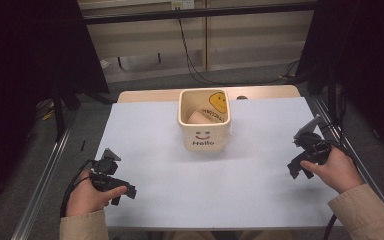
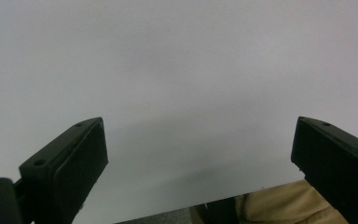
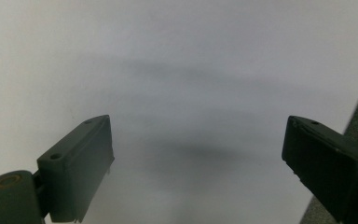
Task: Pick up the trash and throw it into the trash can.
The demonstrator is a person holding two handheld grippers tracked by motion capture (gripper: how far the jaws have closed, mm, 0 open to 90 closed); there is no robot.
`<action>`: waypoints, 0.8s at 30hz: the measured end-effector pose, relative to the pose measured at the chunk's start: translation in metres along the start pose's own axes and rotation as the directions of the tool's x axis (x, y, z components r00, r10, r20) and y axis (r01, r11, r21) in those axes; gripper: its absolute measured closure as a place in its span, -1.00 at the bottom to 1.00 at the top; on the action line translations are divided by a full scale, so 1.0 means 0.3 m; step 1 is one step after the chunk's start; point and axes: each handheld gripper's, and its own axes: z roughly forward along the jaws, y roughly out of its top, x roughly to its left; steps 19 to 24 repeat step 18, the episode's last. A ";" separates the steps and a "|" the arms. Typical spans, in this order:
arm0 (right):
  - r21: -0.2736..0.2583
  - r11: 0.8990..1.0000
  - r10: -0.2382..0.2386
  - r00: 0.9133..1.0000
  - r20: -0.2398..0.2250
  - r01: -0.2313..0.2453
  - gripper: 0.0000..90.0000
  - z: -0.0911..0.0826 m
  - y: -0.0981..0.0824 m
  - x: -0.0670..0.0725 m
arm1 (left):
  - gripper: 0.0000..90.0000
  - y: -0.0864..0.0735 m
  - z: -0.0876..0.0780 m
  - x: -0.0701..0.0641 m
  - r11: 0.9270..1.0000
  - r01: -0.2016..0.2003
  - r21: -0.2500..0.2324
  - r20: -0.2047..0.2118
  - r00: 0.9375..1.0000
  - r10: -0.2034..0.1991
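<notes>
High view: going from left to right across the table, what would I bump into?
Left gripper in the person's left hand → cream square container with a smiley and "Hello" → right gripper in the right hand.

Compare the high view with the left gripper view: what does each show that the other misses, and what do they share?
High view alone: the cream square container marked "Hello", with a beige item and a yellow smiley item inside, the right gripper, and both hands. Left gripper view alone: a close look at the left gripper, jaws wide apart with nothing between. Shared: the white table cover and a tan sleeve.
</notes>
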 end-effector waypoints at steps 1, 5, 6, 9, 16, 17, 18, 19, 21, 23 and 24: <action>0.011 1.000 -0.007 1.000 0.001 0.007 -0.80 0.016 -0.010 0.006 | -0.92 0.000 0.001 -0.001 1.000 0.000 0.005 0.005 1.000 0.000; 0.017 1.000 -0.020 1.000 -0.009 0.020 -0.80 0.073 -0.051 0.020 | -0.92 0.002 0.005 -0.003 1.000 0.002 0.004 0.004 1.000 -0.002; 0.023 0.999 -0.024 1.000 0.005 0.024 -0.80 0.085 -0.062 0.021 | -0.92 0.003 0.005 -0.001 1.000 -0.009 0.011 0.000 1.000 0.009; 0.034 0.999 -0.027 1.000 -0.013 0.028 -0.80 0.116 -0.085 0.025 | -0.92 0.004 0.009 -0.005 1.000 -0.003 0.005 -0.001 1.000 0.003; 0.034 0.999 -0.028 0.999 -0.021 0.029 -0.81 0.137 -0.100 0.024 | -0.92 0.011 0.011 -0.010 1.000 -0.007 0.021 0.002 1.000 0.007; 0.034 0.999 -0.028 0.999 -0.023 0.029 -0.81 0.136 -0.102 0.025 | -0.92 0.012 0.012 -0.009 1.000 -0.011 0.020 -0.003 1.000 0.011; 0.035 0.999 -0.037 0.999 -0.020 0.038 -0.81 0.136 -0.103 0.024 | -0.92 0.011 0.015 -0.011 1.000 -0.007 0.018 0.003 1.000 0.006; 0.035 0.999 -0.037 0.999 -0.020 0.038 -0.81 0.136 -0.103 0.024 | -0.92 0.011 0.015 -0.011 1.000 -0.007 0.018 0.003 1.000 0.006; 0.035 0.999 -0.037 0.999 -0.020 0.038 -0.81 0.136 -0.103 0.024 | -0.92 0.011 0.015 -0.011 1.000 -0.007 0.018 0.003 1.000 0.006; 0.035 0.999 -0.037 0.999 -0.020 0.038 -0.81 0.136 -0.103 0.024 | -0.92 0.011 0.015 -0.011 1.000 -0.007 0.018 0.003 1.000 0.006; 0.035 0.999 -0.037 0.999 -0.020 0.038 -0.81 0.136 -0.103 0.024 | -0.92 0.011 0.015 -0.011 1.000 -0.007 0.018 0.003 1.000 0.006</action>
